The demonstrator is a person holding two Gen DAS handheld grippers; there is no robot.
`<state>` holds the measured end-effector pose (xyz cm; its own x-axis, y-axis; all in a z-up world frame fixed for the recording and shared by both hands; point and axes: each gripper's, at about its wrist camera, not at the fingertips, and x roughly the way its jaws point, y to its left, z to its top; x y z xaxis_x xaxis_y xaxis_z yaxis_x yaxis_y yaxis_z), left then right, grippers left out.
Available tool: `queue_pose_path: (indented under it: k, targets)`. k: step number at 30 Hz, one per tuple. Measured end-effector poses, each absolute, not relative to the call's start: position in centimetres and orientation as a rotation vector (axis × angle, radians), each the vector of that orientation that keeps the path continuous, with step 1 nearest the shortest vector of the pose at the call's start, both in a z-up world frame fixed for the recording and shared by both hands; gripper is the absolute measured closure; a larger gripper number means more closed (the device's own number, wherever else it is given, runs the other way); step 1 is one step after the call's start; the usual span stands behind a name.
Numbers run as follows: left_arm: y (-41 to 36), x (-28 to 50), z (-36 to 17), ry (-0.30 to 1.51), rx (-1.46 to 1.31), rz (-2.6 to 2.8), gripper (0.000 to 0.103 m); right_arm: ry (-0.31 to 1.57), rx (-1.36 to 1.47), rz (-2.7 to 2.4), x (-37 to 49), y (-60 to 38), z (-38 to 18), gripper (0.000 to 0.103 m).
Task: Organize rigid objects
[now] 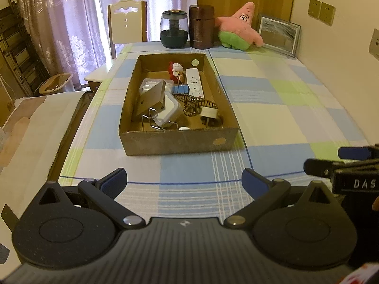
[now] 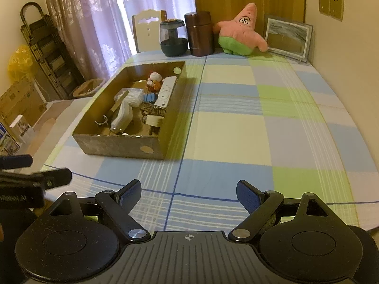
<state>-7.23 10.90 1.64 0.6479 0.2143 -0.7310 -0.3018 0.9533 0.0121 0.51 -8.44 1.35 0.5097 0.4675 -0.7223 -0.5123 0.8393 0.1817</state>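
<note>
A shallow cardboard box (image 1: 175,143) stands on the checked tablecloth, also in the right wrist view (image 2: 118,145). It holds a white power strip (image 1: 194,81), a white square charger (image 1: 167,111), a grey card (image 1: 151,99), a blue binder clip (image 1: 179,89), a patterned strap (image 1: 196,103), a white plug (image 1: 209,113) and a small red-and-white figure (image 1: 175,69). My left gripper (image 1: 184,182) is open and empty, near the table's front edge, short of the box. My right gripper (image 2: 188,194) is open and empty, to the right of the box.
At the table's far edge stand a dark glass jar (image 1: 174,29), a brown canister (image 1: 201,27), a pink star plush (image 1: 239,27) and a picture frame (image 1: 279,34). A chair (image 1: 128,23) is behind the table. A folded rack (image 2: 45,47) leans at left.
</note>
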Motion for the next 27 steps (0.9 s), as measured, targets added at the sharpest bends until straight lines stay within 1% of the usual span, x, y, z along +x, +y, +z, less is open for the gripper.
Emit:
queue_pose_path:
  k: [12, 27]
  targets:
    - [10.0, -8.8, 2.0, 0.799, -0.110, 0.299, 0.002, 0.830, -0.081, 0.617, -1.6, -7.8, 2.3, 0.018]
    - [9.5, -9.1, 2.5, 0.786, -0.099, 0.296, 0.002, 0.818, -0.084, 0.613, -2.0, -8.0, 2.8, 0.018]
